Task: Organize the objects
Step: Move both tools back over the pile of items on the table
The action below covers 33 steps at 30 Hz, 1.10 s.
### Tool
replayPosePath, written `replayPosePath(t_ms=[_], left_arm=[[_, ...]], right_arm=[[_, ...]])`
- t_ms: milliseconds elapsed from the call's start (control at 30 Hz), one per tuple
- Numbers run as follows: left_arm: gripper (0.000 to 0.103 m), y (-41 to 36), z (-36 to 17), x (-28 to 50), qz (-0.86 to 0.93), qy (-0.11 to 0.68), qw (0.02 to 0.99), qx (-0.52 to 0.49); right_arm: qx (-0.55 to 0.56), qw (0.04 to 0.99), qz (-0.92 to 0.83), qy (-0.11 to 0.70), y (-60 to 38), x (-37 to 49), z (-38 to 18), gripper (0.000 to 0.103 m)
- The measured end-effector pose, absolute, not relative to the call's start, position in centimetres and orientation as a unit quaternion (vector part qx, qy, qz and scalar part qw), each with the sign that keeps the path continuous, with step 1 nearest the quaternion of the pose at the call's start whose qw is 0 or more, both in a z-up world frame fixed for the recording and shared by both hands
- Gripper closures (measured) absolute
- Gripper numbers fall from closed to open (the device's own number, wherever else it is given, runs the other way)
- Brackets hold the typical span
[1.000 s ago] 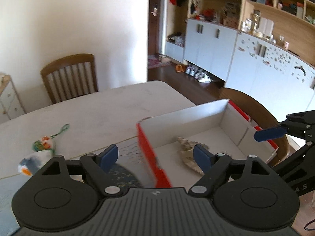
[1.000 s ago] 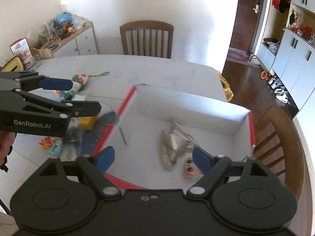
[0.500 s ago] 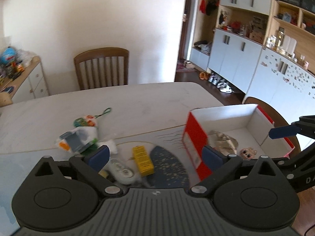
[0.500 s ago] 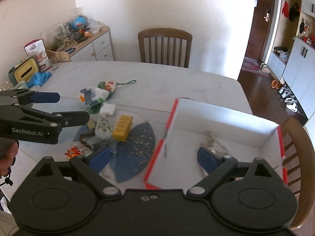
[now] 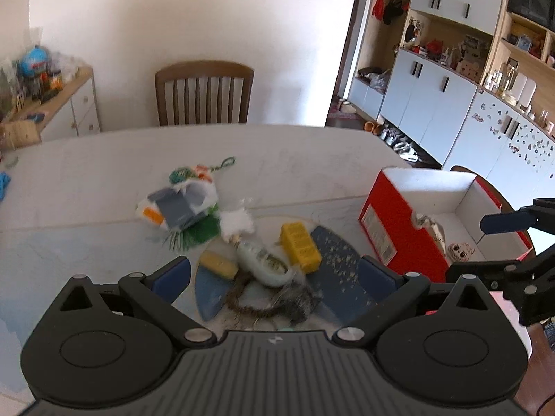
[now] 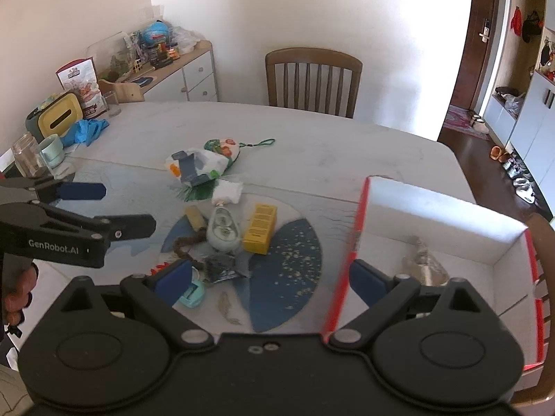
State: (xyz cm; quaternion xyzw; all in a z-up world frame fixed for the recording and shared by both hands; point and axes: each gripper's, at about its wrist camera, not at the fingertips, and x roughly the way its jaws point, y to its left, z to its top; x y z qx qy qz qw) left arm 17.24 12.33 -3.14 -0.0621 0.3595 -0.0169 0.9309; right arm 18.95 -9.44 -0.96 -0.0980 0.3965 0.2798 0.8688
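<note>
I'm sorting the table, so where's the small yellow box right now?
In the right wrist view the yellow box lies mid-table, just right of the pale green bottle and left of the red cardboard box.

Plain cream wall (image 6: 347,10) across the far side, bright with daylight. A slatted wooden chair (image 6: 314,81) sits tucked at the far edge of the pale table (image 6: 347,145). Far left, a low white sideboard (image 6: 187,72) with a wooden top (crowded with jars and boxes). To the right, a dark brown door (image 6: 484,34), dark wood floor (image 6: 464,145), shoes lined along it, and tall white cabinets (image 5: 430,104) under open wooden shelves (image 5: 520,48). Another wooden chair (image 6: 544,242) near right.
</note>
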Motion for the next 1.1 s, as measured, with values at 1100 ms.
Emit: replayPosePath(t_ms=[1100], left_arm=[[0.001, 15.6, -15.5, 16.8, -0.058, 0.398, 0.916, 0.006]], right_arm=[[-0.060, 0.833, 0.261, 0.484, -1.4, 19.6, -11.9, 0.025]])
